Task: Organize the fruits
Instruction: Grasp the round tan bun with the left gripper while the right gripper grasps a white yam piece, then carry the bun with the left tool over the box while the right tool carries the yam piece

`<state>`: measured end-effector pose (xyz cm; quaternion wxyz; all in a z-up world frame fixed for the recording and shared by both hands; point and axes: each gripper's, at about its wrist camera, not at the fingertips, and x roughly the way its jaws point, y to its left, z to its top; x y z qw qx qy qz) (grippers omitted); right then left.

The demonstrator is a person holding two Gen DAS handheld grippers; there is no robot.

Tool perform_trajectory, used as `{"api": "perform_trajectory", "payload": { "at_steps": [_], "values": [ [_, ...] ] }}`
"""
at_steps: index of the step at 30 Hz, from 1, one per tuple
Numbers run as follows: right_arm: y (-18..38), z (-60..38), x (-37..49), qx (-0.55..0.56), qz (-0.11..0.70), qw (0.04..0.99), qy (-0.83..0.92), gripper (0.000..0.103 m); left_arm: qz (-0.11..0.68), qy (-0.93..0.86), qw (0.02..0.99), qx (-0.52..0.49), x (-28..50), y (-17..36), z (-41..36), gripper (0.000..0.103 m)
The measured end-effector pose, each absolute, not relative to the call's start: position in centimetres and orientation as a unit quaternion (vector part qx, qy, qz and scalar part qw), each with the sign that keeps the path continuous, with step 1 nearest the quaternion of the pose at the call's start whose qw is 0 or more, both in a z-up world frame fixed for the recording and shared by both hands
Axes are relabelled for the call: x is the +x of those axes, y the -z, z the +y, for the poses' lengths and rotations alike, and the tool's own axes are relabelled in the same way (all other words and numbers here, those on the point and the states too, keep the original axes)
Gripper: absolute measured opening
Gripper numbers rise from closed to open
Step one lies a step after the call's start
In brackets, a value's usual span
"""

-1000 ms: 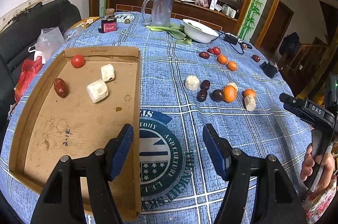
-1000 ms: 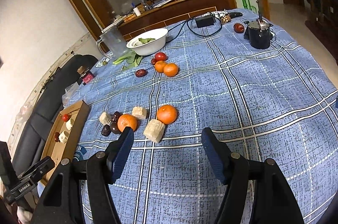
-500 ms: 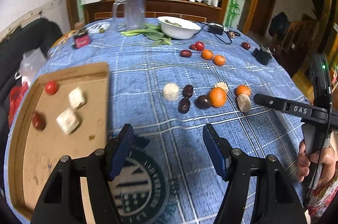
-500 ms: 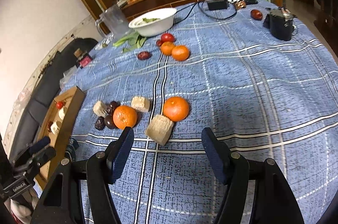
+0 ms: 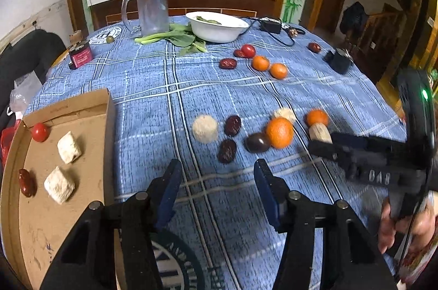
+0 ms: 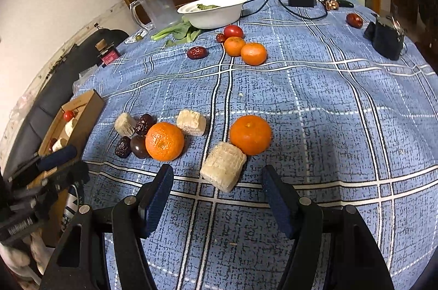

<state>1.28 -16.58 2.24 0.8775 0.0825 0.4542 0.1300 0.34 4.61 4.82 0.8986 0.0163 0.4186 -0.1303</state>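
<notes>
My left claw (image 5: 216, 191) hangs over the blue checked tablecloth (image 5: 169, 87) with its jaws closing and nothing between them, only bare cloth. Just past its tips lie two wrinkled dark dates (image 5: 227, 150), a pale round cake (image 5: 205, 128), a dark plum (image 5: 257, 142) touching a blurred orange (image 5: 279, 132), and further right a second orange (image 5: 317, 117) with a pale block (image 5: 320, 133) against it. To the left of that claw sits the cardboard tray (image 5: 108, 109), already holding a small tomato (image 5: 40, 132), two pale cubes (image 5: 69, 143) and a red date (image 5: 26, 182). My right claw (image 6: 216, 193) is spread wide and holds nothing; a pale crumbly block (image 6: 223, 165) lies just ahead of the gap, closer to the left finger than the right, and I cannot tell whether it touches the orange (image 6: 250, 134) behind it. Left of that sits another orange (image 6: 164, 141) touching a plum (image 6: 139, 146), with dates (image 6: 123, 147) and two more pale blocks (image 6: 191, 122) around it. Further back on the cloth are two small oranges (image 6: 253, 53), a tomato (image 6: 233, 31), a red date (image 6: 197, 52), a white bowl (image 6: 216, 13) with greens, a clear jug (image 6: 157, 6) and a black cup (image 6: 387, 37). My hand (image 5: 405, 224) grips the right tool's handle at the edge of the left view.
</notes>
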Motion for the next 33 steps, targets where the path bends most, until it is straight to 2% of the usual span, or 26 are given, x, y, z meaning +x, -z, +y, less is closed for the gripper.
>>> {"api": "perform_trajectory", "payload": {
  "at_steps": [8,9,11,16,18,20,23,28,33],
  "values": [
    [-2.1,-16.0,1.2,0.065,0.449,0.883,-0.125,0.07,0.453,0.108,0.884,-0.03,5.9,-2.9,5.2,0.053],
    [-2.2,-15.9,1.2,0.063,0.448,0.883,-0.125,0.07,0.458,0.11,0.882,-0.03,6.5,-2.5,5.1,0.052],
    [-2.1,-15.8,1.3,0.061,0.448,0.883,-0.125,0.07,0.465,0.105,0.879,-0.021,7.1,-1.8,4.8,0.043],
    [-2.1,-15.5,1.2,0.059,0.448,0.883,-0.127,0.07,0.465,0.106,0.879,-0.016,7.7,-1.3,4.3,0.038],
    [-2.1,-15.5,1.2,0.058,0.447,0.884,-0.126,0.066,0.46,0.107,0.881,-0.012,7.6,-1.3,4.2,0.029],
    [-2.1,-15.6,1.2,0.058,0.447,0.884,-0.123,0.054,0.456,0.103,0.884,0.0,7.3,-1.4,4.0,0.029],
    [-2.1,-15.5,1.1,0.052,0.446,0.886,-0.118,0.043,0.452,0.105,0.886,0.004,7.0,-1.7,3.9,0.029],
    [-2.1,-16.0,1.1,0.06,0.445,0.886,-0.115,0.034,0.447,0.111,0.887,0.001,6.2,-2.3,3.9,0.029],
    [-2.1,-15.9,0.9,0.058,0.442,0.888,-0.113,0.033,0.427,0.117,0.897,-0.01,4.2,-3.9,4.7,0.029]
  ]
}}
